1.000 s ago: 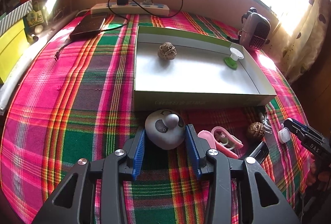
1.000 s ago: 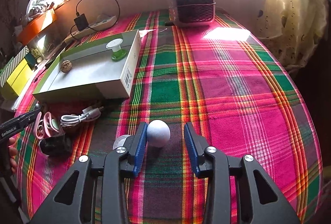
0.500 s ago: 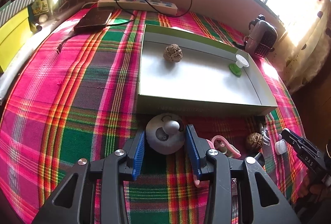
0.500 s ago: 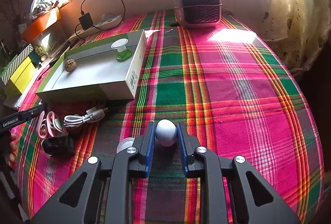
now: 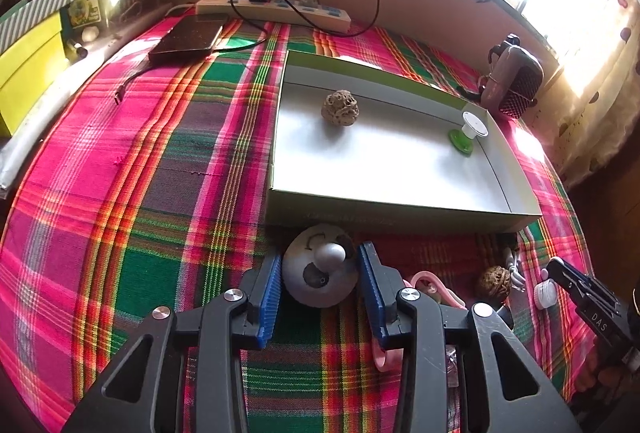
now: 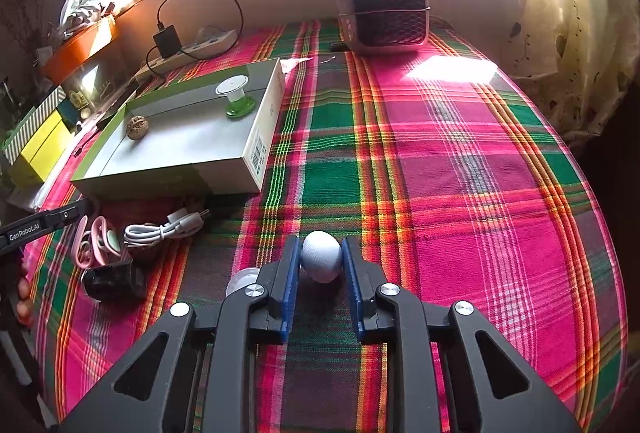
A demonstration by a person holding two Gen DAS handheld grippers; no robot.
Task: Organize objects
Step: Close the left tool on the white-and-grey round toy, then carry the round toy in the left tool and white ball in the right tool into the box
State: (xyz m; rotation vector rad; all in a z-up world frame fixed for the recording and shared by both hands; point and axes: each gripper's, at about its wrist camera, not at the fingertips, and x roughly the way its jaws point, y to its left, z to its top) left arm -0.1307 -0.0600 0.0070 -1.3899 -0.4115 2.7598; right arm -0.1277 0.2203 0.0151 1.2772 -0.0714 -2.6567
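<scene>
The right gripper (image 6: 320, 265) pinches a white egg (image 6: 321, 261) between its blue pads, low over the plaid cloth (image 6: 440, 161), pressed in at the egg's sides; the left gripper (image 5: 320, 285) is closing on a grey dome toy (image 5: 320, 273) that sits between its pads, the left pad at the toy's edge, the right pad a hair off it as far as I can tell.

The box (image 5: 400, 211) lies just beyond the toy, its near wall almost touching it; inside are a walnut (image 5: 341, 108) far left and a green-and-white spool (image 5: 468, 133) at the far right corner. To the right of the left gripper lie pink clips (image 5: 430, 283), a second walnut (image 5: 495, 283) and a small white cap (image 5: 545, 293); a white cable (image 6: 164, 229) and a black block (image 6: 114, 279) sit there too, near the box's front.

The step in hand, I judge, is gripping both things for the box; let the left pads settle square on the dome's widest part before lifting, since its round flank could squirt out; lift straight up enough to clear the near wall, then go forward; keep the egg held gently, as a smooth oval will slip if squeezed off-centre; set each down on bare box floor, apart from walnut and spool.
</scene>
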